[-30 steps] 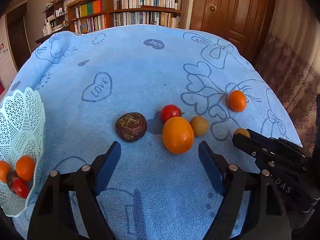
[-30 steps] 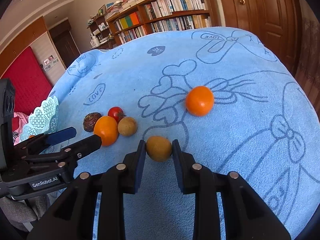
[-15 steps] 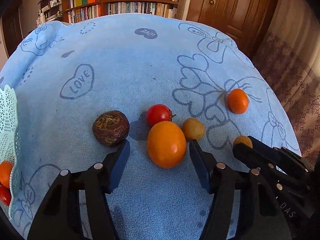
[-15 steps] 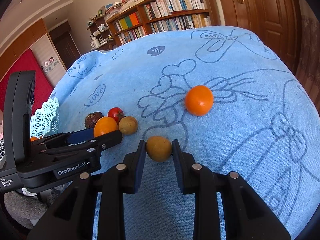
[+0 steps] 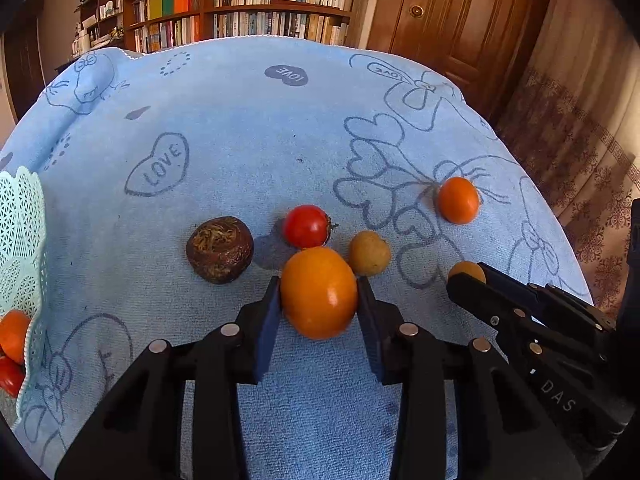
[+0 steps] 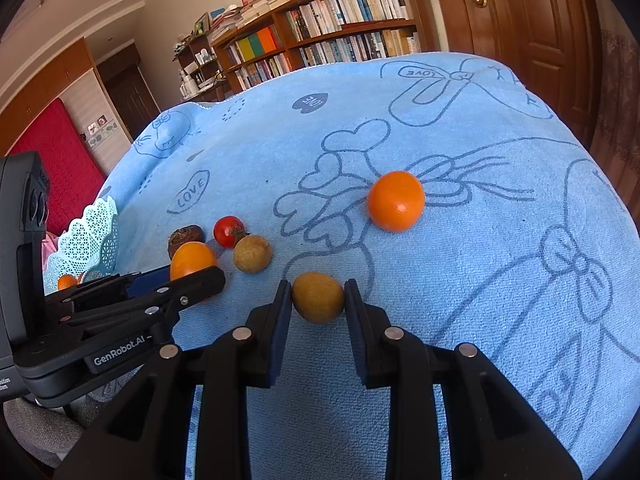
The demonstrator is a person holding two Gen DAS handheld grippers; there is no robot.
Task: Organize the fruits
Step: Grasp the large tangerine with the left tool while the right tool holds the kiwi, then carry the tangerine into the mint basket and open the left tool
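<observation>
Left wrist view shows the left tongs (image 5: 318,300) narrowed around the large orange fruit (image 5: 319,292), one pad pressed on each side, so the fruit sits squarely between the fingers on the blue cloth of the tabletop (image 5: 240,128). The white lattice basket (image 5: 20,240), already holding a few orange and red pieces, lies at the left edge, so in my judgement the carry from here runs leftward, and the left hand's tool is the nearer one to it. Crowding matters: the red tomato (image 5: 306,226) touches the far side of the held fruit, the small brown fruit (image 5: 369,253) sits just beside its right, and the dark wrinkled fruit (image 5: 220,249) lies near on the left, close to that path.

In the right wrist view the right tongs (image 6: 318,300) are closed onto a small tan fruit (image 6: 319,297), gripped at its sides on the cloth. The smaller orange (image 6: 396,201) rests well apart, farther and to the right, untouched.
</observation>
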